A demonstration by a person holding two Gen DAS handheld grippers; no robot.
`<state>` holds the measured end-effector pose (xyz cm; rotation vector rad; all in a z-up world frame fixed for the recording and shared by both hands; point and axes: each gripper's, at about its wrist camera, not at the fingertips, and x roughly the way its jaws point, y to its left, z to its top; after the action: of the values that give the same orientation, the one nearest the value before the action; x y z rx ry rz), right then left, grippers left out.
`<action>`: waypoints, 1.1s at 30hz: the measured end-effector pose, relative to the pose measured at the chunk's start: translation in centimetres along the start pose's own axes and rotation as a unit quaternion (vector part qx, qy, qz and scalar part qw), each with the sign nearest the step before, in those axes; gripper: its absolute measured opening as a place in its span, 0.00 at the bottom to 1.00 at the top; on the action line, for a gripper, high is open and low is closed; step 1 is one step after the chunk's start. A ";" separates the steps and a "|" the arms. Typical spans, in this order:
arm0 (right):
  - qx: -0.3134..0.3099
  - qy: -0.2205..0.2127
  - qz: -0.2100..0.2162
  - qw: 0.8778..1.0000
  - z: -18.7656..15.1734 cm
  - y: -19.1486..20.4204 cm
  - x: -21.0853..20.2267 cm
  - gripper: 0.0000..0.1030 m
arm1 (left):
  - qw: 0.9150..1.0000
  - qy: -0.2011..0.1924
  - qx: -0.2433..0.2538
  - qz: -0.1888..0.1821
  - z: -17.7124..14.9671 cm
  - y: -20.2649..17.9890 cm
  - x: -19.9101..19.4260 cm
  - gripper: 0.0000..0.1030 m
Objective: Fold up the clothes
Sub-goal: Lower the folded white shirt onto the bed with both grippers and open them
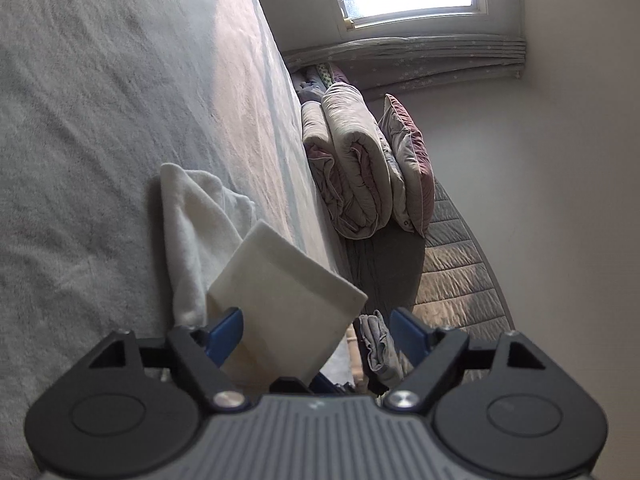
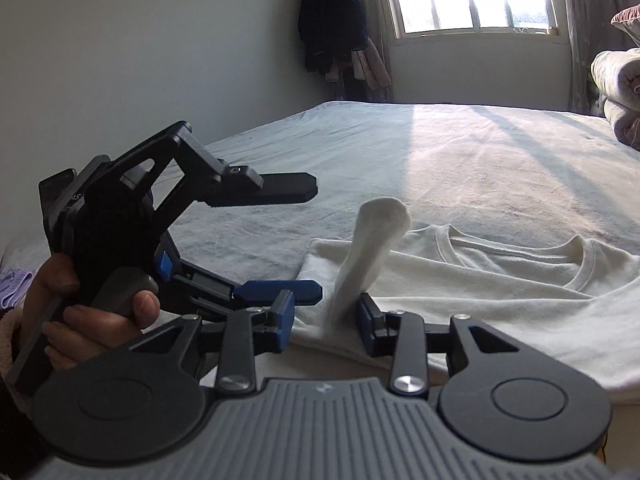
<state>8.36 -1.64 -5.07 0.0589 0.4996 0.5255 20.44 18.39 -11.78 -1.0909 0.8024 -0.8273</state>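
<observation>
A white T-shirt (image 2: 500, 276) lies spread on the bed (image 2: 460, 152), its sleeve (image 2: 376, 240) standing upright between the parted blue pads of the right claw (image 2: 326, 320), which do not press it. The left claw (image 2: 314, 240), held by a hand (image 2: 80, 312), gapes wide beside it, a loose fold of the shirt between its fingers (image 1: 226, 330), ungripped.

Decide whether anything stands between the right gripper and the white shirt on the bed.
Nothing visible does. A raised fold of the white shirt stands between the open jaws of the right gripper, and the left gripper is off to one side.
</observation>
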 end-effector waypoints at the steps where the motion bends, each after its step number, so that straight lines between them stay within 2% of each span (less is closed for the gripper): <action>1: -0.007 0.002 0.010 1.000 -0.2 0.2 0.1 0.38 | 1.000 -0.001 0.000 0.002 0.0 0.0 -0.1 0.80; 4: -0.008 0.008 0.023 1.000 -0.4 0.2 0.0 0.38 | 1.000 -0.003 0.007 0.014 -0.2 -0.4 -0.2 0.79; 5: -0.010 0.010 0.025 1.000 -0.5 0.2 -0.3 0.38 | 0.999 -0.004 0.016 0.028 -0.2 -0.7 -0.2 0.75; 7: -0.031 0.009 0.011 0.999 0.1 -0.1 -1.4 0.38 | 0.997 -0.007 0.039 0.067 -0.3 -1.3 -0.1 0.66; 8: -0.041 0.007 0.003 0.999 0.5 -0.2 -2.0 0.39 | 0.994 -0.009 0.053 0.091 -0.4 -1.6 0.0 0.57; 9: -0.056 -0.009 -0.017 0.998 1.0 -0.9 -2.9 0.46 | 0.991 -0.010 0.066 0.114 -0.4 -1.9 0.1 0.48; 10: -0.064 -0.027 -0.041 0.997 1.5 -1.7 -3.7 0.50 | 0.988 -0.007 0.078 0.133 -0.5 -2.0 0.3 0.44; 11: -0.067 -0.039 -0.070 0.995 1.7 -2.8 -4.1 0.59 | 0.985 -0.003 0.086 0.148 -0.5 -2.2 0.5 0.39; 12: -0.070 -0.051 -0.098 0.991 2.0 -4.0 -4.5 0.61 | 0.983 -0.001 0.092 0.156 -0.5 -2.4 0.5 0.34; 16: -0.049 -0.074 -0.232 0.969 2.3 -9.9 -4.7 0.61 | 0.975 0.005 0.118 0.188 -0.4 -3.0 0.4 0.31; 18: -0.015 -0.067 -0.261 0.963 1.8 -13.2 -4.1 0.61 | 0.971 0.003 0.131 0.199 -0.4 -3.3 0.3 0.30; 20: 0.041 -0.057 -0.265 0.962 1.2 -16.3 -3.8 0.61 | 0.967 0.003 0.144 0.211 -0.5 -3.5 0.3 0.29; 21: 0.071 -0.049 -0.267 0.960 0.9 -17.6 -3.5 0.61 | 0.964 0.003 0.151 0.218 -0.5 -3.6 0.3 0.22; 22: 0.092 -0.044 -0.272 0.957 0.6 -18.4 -3.5 0.60 | 0.961 0.001 0.158 0.228 -0.5 -3.7 0.5 0.16; 23: 0.105 -0.035 -0.276 0.955 0.1 -19.0 -3.3 0.55 | 0.957 -0.003 0.165 0.238 -0.6 -3.8 0.5 0.03; 25: 0.126 -0.023 -0.274 0.953 -0.5 -20.0 -3.1 0.35 | 0.951 -0.012 0.181 0.249 -0.7 -4.3 0.7 0.04; 26: 0.139 -0.028 -0.267 0.953 -0.6 -20.1 -3.4 0.18 | 0.951 -0.021 0.187 0.244 -0.7 -4.6 0.7 0.04; 28: 0.163 -0.039 -0.255 0.952 -0.7 -20.5 -3.8 0.15 | 0.952 -0.038 0.202 0.226 -0.6 -5.3 0.9 0.04; 31: 0.174 -0.070 -0.269 0.945 -0.6 -20.6 -4.9 0.13 | 0.948 -0.062 0.232 0.208 -0.4 -5.7 1.5 0.04; 33: 0.185 -0.075 -0.267 0.943 -0.7 -21.0 -5.1 0.12 | 0.941 -0.071 0.233 0.234 0.0 -4.7 1.9 0.04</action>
<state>13.98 -22.42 -7.19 0.3117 0.4354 -0.1097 20.54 15.56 -7.59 -0.5000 0.6596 -0.4882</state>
